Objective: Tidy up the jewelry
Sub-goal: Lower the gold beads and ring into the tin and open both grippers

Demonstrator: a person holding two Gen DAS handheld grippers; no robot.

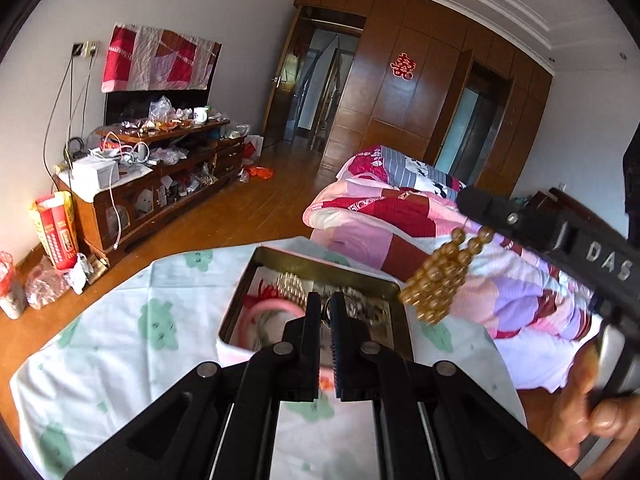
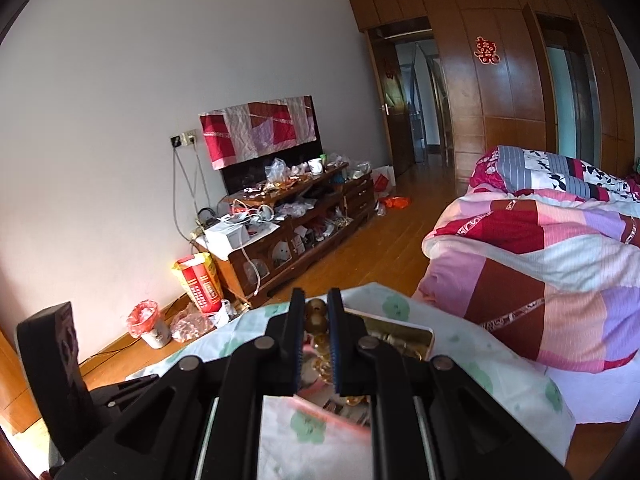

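Figure: two hand-held claws above an open jewelry tin (image 1: 390, 285) set on a floral cloth (image 1: 120, 344) over the bench. The right claw (image 2: 316, 320) is clamped on an amber bead strand (image 1: 436, 276), which hangs free, long axis vertical, above the tin's 2 o'clock corner in the left wrist view. The left claw (image 1: 327, 312) is closed with nothing visibly between its jaws, pointing into the tin's middle. The strand lies at about 2 o'clock from the left claw; the right hand (image 1: 592, 412) alone bears it. Counts: one tin, one hanging strand, one pink bangle (image 1: 260, 314), one pearl-coloured piece (image 1: 294, 286); the tangled remainder cannot be counted.
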